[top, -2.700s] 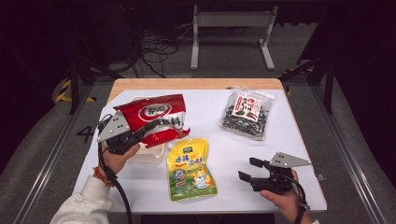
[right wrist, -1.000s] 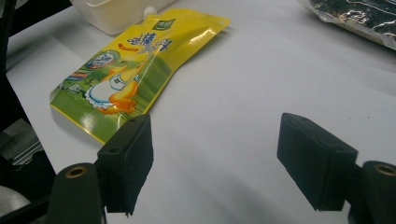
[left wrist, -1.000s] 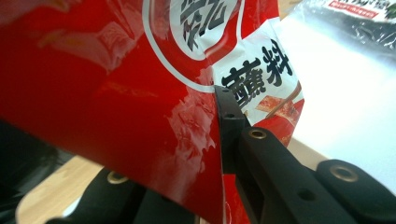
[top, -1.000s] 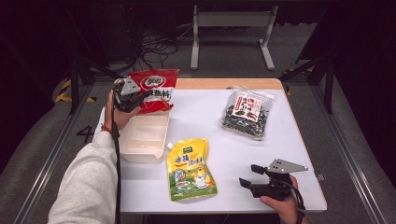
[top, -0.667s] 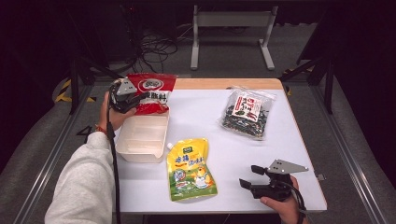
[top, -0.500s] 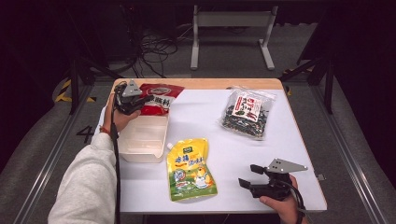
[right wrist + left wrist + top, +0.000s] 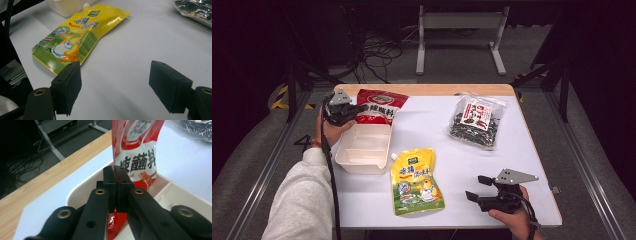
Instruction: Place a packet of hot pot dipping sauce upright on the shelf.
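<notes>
High view: left arm is reaching forward along the table's left side, left tongs are pinching the edge of the red packet at the far rim of the white tray; right hand is resting near the front right corner, right tongs pointing left toward the yellow pouch; seaweed bag lying far right

Left gripper view: left tongs are clamping together on the red packet, hanging over the tray

Right gripper view: right tongs are standing apart, holding nothing, just above the table, yellow pouch lying near the left jaw
</notes>
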The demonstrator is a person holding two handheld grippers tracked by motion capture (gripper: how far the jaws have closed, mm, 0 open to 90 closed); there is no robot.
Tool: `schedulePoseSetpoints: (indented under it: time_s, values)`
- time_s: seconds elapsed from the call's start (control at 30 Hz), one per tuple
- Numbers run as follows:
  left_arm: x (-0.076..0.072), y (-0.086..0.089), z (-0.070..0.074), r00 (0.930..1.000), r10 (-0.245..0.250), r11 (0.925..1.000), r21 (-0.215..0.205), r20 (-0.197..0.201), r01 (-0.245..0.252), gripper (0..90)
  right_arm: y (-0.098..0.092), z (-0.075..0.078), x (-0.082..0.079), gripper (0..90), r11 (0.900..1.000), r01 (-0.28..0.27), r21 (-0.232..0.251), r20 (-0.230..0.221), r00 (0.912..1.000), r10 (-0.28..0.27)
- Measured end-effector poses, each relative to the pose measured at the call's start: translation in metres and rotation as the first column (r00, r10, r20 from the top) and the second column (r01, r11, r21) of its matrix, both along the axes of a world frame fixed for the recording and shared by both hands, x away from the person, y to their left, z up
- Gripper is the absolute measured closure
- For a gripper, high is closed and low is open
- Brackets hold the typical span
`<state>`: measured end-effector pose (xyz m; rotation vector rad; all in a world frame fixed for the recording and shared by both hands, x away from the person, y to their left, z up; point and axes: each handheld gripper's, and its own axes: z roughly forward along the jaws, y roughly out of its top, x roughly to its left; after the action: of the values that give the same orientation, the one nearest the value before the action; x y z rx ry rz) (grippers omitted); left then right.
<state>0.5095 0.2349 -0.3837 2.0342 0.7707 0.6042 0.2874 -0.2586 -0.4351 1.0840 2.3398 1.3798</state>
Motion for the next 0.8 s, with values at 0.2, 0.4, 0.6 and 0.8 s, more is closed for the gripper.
schedulePoseSetpoints:
  time_s: [0.2,0.4,0.6,0.8]
  values:
    - [0.002,0.005,-0.005,0.9996,0.014,0.9998,-0.014,-0.024,-0.014,90.0,0.003,-0.002,0.002,25.9,1.0,-0.011,-0.009,-0.01,0.9999,0.011]
    - [0.002,0.011,-0.011,0.999,0.009,1.0,-0.001,-0.044,-0.009,90.0,0.005,-0.002,0.003,25.9,1.0,-0.022,-0.014,-0.01,0.9997,0.022]
    - [0.002,0.012,-0.015,0.998,0.026,0.9995,0.019,-0.057,-0.025,89.9,0.006,-0.002,0.004,25.7,0.999,-0.026,-0.027,-0.008,0.9996,0.026]
    - [-0.001,0.012,-0.014,0.9969,0.049,0.9987,0.013,-0.061,-0.049,88.4,0.008,-0.001,0.006,25.6,0.998,-0.034,-0.049,0.001,0.9994,0.034]
